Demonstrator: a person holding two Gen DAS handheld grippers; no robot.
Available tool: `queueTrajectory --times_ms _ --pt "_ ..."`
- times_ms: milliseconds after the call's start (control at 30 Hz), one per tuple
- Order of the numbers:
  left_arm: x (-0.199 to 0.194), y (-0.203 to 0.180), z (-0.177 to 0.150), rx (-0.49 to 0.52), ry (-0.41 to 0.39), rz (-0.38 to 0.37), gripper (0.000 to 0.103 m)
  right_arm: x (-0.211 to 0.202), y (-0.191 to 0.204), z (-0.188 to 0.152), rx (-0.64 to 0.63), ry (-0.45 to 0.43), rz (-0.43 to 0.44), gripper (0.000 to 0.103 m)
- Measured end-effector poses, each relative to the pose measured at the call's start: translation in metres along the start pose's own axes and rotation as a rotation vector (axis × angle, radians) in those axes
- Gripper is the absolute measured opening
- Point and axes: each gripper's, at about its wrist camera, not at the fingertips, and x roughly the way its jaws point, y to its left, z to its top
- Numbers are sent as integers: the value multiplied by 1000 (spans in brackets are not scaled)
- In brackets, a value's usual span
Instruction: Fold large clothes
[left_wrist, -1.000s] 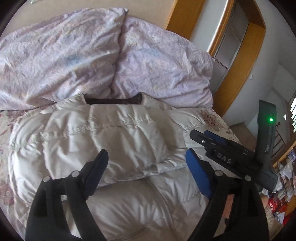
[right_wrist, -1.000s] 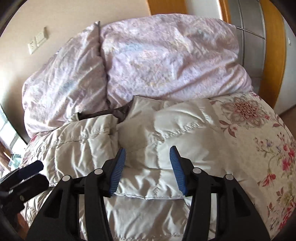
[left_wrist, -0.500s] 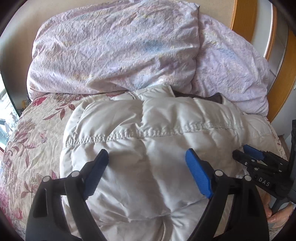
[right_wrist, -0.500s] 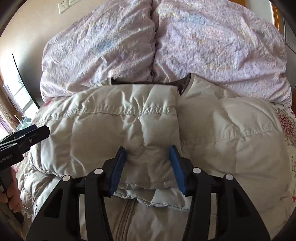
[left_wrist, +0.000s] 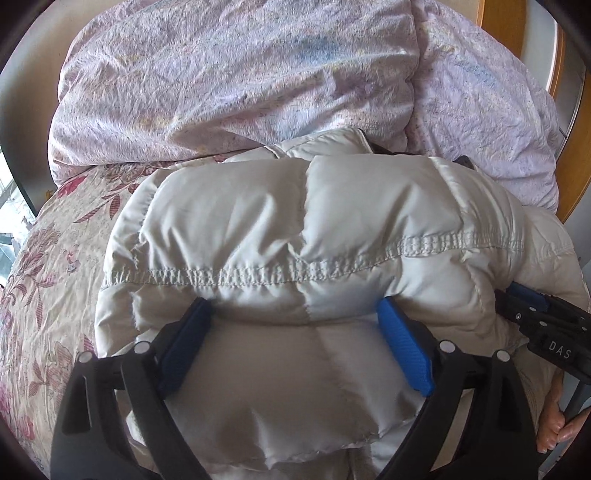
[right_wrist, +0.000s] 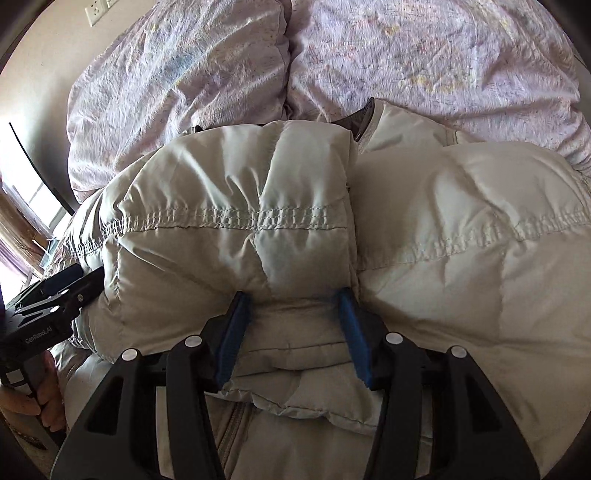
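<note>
Left wrist view: the left gripper (left_wrist: 295, 317), black with blue rubber-faced fingers (left_wrist: 404, 350), is spread wide, and its fingertips push into the underside of a puffy roll of the cream-white quilted down jacket (left_wrist: 303, 229). Padded cloth bulges between the fingers, yet nothing is pinched; they only press against it. At the right edge the black right gripper (left_wrist: 532, 302) noses into the same roll from the side, with a bare hand (left_wrist: 554, 432) on its handle below.

In the right wrist view the right gripper (right_wrist: 293, 310) is parted about halfway, its blue fingers (right_wrist: 354, 343) standing either side of a thick fold of the jacket (right_wrist: 236, 221) and touching it on both flanks; whether they truly clamp it I cannot tell. The left gripper (right_wrist: 62, 291) shows at the left edge, its tips against the jacket's side.

The jacket lies on a bed with a floral-printed sheet (left_wrist: 55, 266), its dark-lined collar (right_wrist: 356, 120) pointing away from both cameras towards two crumpled pale lilac pillows (left_wrist: 236, 74) at the head of the bed. One folded panel lies over the body, and a stitched quilting seam (left_wrist: 258, 275) runs crosswise. The jacket's long axis runs from the grippers to the pillows.
</note>
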Motion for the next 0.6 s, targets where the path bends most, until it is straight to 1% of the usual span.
queueTrajectory --times_ms 33,100,167,233,300,367,400,433,600 --pt "-2 0 0 1 3 -1 93 -1 -1 1 -5 1 19 54" --pt "-11 4 -2 -6 16 -31 92 -7 -6 3 11 24 59 55" --pt "-29 12 -7 -16 10 -88 92 -19 -13 2 32 47 131 61" --pt "-51 25 -16 -22 -5 -151 92 -42 -24 -2 56 56 198 82" --pt "-74 41 -28 -29 -17 -206 92 -67 -35 -10 73 55 260 84" --pt "-94 59 -41 -40 -21 -253 92 -95 -54 -23 89 67 314 92" --pt "-104 71 -50 -50 -21 -273 92 -109 -64 -31 97 73 326 97" --pt "-113 82 -58 -62 -19 -288 92 -122 -76 -40 107 78 327 99" --pt "-144 140 -106 -138 1 -336 92 -181 -147 -88 205 66 238 100"
